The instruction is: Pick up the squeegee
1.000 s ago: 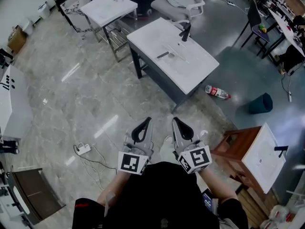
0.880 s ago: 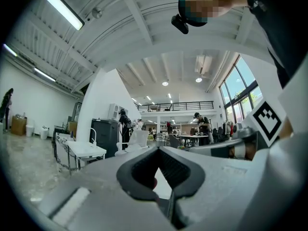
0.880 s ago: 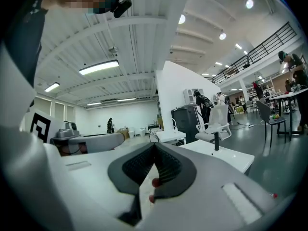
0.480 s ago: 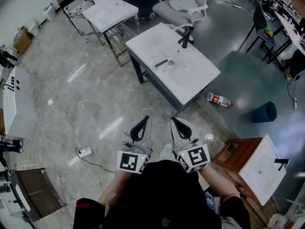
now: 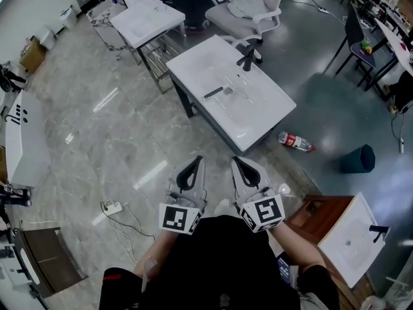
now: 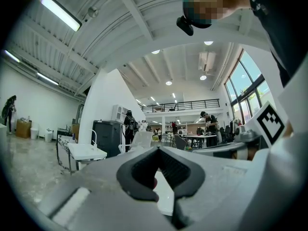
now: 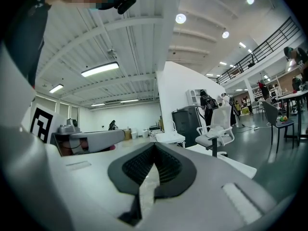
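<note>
One white power strip (image 5: 113, 205) lies with its cable on the marble floor at the far left of the head view, near the person's knees. Up from it, at the top of the view, stands a small white table (image 5: 147, 17).

The left hand-held gripper (image 5: 195, 163) is held low in front of the person's dark clothes and points ahead. The left gripper view (image 6: 158, 150) shows its dark pads pressed together at the tips with nothing between them.

Ahead of both, and well apart from them, stands the surface (image 5: 261, 112), a white sink-top on a dark frame. The squeegee (image 5: 213, 93) lies on it as a thin dark bar towards its left side, near the basin's drain; it is too small to make out further. A black faucet (image 5: 247, 58) rises at the far edge of the surface, and a white office chair (image 5: 248, 6) stands behind it.

The right hand-held gripper (image 5: 238, 163) sits just beside the left one and points the same way. In the right gripper view (image 7: 155, 147) its pads likewise meet at the tips and hold nothing.

Further right, a plastic bottle (image 5: 295, 141) lies on its side on the floor by the surface's near corner. A dark bin (image 5: 359, 159) stands beyond it, and a wooden cabinet (image 5: 310, 215) carrying a second white basin is at the lower right.
</note>
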{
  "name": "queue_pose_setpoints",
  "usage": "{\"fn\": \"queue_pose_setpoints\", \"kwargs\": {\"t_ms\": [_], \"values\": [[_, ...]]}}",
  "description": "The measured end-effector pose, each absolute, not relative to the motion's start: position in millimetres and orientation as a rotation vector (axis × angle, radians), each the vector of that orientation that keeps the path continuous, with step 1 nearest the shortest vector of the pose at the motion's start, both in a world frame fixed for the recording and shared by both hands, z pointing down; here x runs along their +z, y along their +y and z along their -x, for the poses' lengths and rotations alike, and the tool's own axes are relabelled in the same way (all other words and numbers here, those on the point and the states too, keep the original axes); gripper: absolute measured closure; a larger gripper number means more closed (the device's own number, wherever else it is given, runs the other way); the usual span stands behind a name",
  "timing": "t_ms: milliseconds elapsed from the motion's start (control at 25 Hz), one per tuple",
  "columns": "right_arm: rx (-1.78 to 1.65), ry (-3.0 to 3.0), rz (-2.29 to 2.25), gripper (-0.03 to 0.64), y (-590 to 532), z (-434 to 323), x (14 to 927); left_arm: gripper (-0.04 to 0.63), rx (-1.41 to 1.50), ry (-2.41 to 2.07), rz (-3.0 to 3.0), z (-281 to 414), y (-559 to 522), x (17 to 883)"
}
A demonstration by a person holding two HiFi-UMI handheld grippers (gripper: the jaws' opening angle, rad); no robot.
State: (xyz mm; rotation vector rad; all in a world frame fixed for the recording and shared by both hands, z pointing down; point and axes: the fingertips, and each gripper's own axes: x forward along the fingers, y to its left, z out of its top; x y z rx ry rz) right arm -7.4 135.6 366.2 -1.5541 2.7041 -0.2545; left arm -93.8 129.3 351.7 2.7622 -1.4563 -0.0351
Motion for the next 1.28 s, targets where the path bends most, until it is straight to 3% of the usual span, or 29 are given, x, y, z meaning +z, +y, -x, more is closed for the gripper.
{"fn": "queue_pose_setpoints", "kwargs": {"t_ms": [1280], "values": [[-0.366, 2.584, 1.834, 0.614, 21, -52, 394, 0.594, 0.017, -1.193, -2.825, 42, -20, 385]]}}
